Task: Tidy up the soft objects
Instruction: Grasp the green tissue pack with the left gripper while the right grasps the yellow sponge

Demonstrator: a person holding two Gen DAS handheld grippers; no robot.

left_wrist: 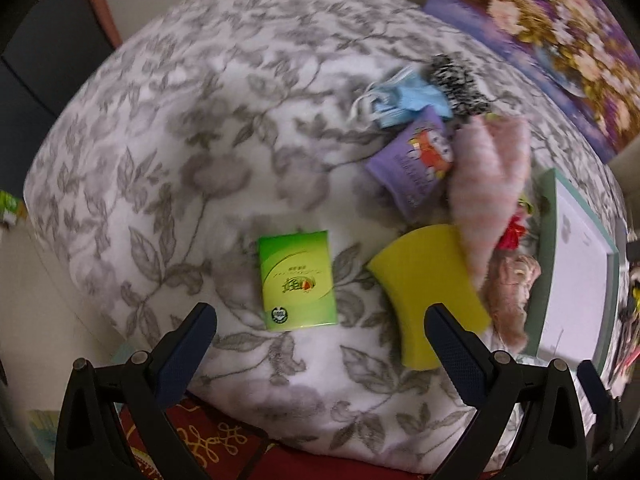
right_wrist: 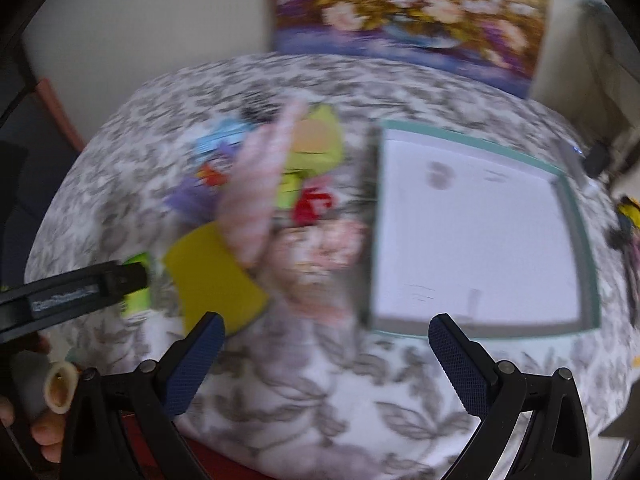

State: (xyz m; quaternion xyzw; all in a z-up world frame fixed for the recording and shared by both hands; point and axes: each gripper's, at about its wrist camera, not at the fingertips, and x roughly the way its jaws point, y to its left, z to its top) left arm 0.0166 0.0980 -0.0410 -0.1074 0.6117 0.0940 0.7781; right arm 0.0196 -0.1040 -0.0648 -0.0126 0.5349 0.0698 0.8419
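Left wrist view: both grippers are held spread and empty above a leaf-patterned blanket (left_wrist: 168, 168) strewn with soft things.

The yellow sponge (left_wrist: 428, 280) is seen near the blanket's front edge, just ahead of the left gripper (left_wrist: 320, 340); it is judged light and squashy, best pinched across its narrow waist. A green tissue pack (left_wrist: 297, 280) lies beside it. A pink cloth (left_wrist: 490, 184) overlaps its far corner and may be dragged along. The right gripper (right_wrist: 326, 354) is poised before the white tray (right_wrist: 580, 248), blurred.

Black grippers (left_wrist: 320, 320), apparently navy-padded jaws.
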